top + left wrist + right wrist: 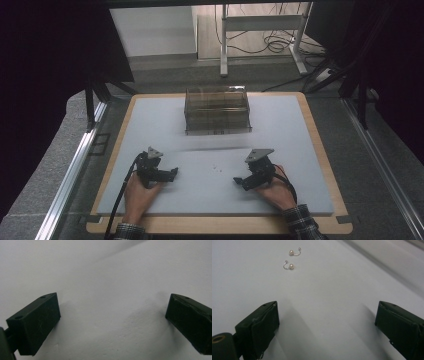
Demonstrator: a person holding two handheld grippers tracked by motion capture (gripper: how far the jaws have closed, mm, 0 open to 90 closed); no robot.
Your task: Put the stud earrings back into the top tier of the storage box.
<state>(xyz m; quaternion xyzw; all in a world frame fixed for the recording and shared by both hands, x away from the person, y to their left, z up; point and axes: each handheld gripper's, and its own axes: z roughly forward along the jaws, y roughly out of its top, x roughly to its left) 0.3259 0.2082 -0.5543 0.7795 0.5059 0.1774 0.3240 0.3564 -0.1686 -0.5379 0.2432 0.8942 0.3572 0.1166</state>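
We are holding the left gripper [175, 172] and right gripper [327, 322] with jaws spread wide, gripping nothing. Two tiny pearl earrings [292, 258] are lying on the mat [280, 125] between them, nearer the right gripper; light, slippery, easily bent, we judge, so we are planning to pinch each at the pearl.

On my screen I see a transparent brown plastic box [217, 110] that stands at the far side of the grey mat [150, 120]. The mat covers a wooden table [320, 145]. Behind the table, a white desk frame [262, 22] stands on the floor, with black cables [272, 44] under it.
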